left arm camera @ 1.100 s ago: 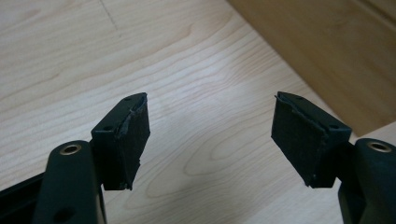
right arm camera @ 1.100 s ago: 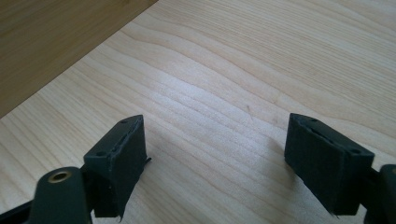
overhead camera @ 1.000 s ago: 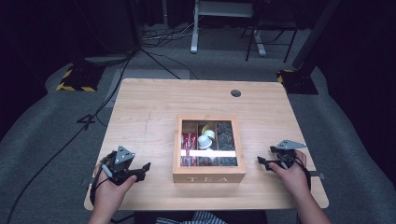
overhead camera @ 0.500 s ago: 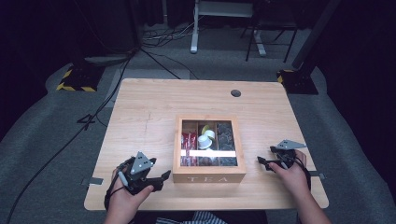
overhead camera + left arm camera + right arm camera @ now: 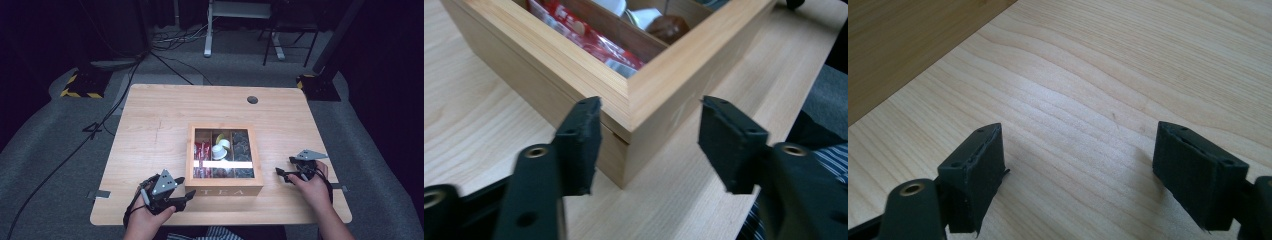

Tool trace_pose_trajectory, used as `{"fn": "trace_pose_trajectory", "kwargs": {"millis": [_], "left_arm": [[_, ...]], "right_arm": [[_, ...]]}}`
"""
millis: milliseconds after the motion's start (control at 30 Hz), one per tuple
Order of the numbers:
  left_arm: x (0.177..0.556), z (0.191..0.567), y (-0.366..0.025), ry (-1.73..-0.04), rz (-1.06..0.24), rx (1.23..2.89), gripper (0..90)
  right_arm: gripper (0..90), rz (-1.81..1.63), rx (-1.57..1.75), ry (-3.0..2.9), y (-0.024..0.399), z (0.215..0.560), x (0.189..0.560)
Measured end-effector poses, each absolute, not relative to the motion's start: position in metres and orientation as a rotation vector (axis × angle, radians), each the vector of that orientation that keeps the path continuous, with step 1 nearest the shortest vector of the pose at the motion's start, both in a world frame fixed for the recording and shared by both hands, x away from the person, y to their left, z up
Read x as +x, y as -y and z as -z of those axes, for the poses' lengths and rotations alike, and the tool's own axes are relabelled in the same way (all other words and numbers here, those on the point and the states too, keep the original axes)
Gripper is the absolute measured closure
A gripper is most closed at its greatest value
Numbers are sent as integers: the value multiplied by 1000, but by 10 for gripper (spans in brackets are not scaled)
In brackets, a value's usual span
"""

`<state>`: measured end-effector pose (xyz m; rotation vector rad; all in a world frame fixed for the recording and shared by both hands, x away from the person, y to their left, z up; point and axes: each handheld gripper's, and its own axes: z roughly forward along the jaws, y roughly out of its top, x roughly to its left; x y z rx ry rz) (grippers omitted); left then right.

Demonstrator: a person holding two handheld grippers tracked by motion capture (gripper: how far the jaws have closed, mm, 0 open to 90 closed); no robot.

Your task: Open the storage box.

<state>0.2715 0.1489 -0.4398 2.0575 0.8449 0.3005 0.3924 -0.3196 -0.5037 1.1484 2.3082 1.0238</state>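
At the near left corner of the wooden tea box (image 5: 223,190), which sat mid-table toward the near edge, we saw the left gripper (image 5: 186,196) with its jaws just closing, straddling that corner without pressing it, while the right gripper (image 5: 281,173) rested to the box's right, jaws apart over bare table (image 5: 160,120).

A light wooden tea box (image 5: 224,190) holds red packets (image 5: 202,150); black gripper (image 5: 186,195).

High view overhead, both tool views close, low, sharing table (image 5: 160,130)
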Motion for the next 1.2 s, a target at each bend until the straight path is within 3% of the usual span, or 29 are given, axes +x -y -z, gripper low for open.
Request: {"fn": "trace_pose_trajectory", "kwargs": {"millis": [100, 233, 400, 867, 1200], "left_arm": [[272, 442, -149, -852, -358, 2083, 478], [275, 445, -152, -865, -345, 2093, 609], [276, 450, -153, -873, -331, 2125, 662], [275, 449, -153, -863, -353, 2140, 700], [275, 446, -152, -843, -368, 2143, 716]], "right_arm": [[211, -1024, 1148, -2308, 320, 504, 392], [211, -1025, 1147, -2309, 319, 504, 393], [211, -1025, 1146, -2309, 320, 504, 393], [225, -1030, 1137, -2316, 319, 504, 392], [350, -1077, 1052, -2362, 315, 495, 382]]}}
